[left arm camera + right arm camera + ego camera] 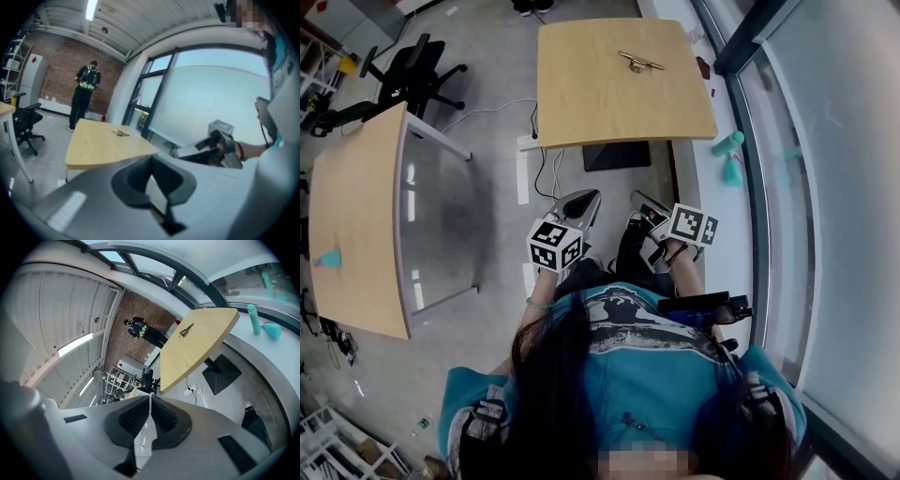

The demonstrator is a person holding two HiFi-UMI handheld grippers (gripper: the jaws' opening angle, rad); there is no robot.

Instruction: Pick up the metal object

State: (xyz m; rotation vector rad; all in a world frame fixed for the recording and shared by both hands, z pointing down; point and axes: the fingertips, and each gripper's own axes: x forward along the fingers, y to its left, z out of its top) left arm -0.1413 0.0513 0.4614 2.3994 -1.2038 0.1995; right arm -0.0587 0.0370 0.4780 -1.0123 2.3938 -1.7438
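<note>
We cannot make out the metal object [639,63] well: small, thin and brass-coloured, it lies on the far table [581,103], well apart from us. The left gripper [586,201] and the right gripper [641,204] are clenched on nothing, and their marker cubes [555,246] partly hide them.

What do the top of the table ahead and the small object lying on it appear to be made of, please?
The tabletop looks like light wood or a wood-look laminate: pale tan, faint grain, matte sheen. The object seems to be metal: it is brassy-grey with a slight glint, though too small to be sure.
</note>
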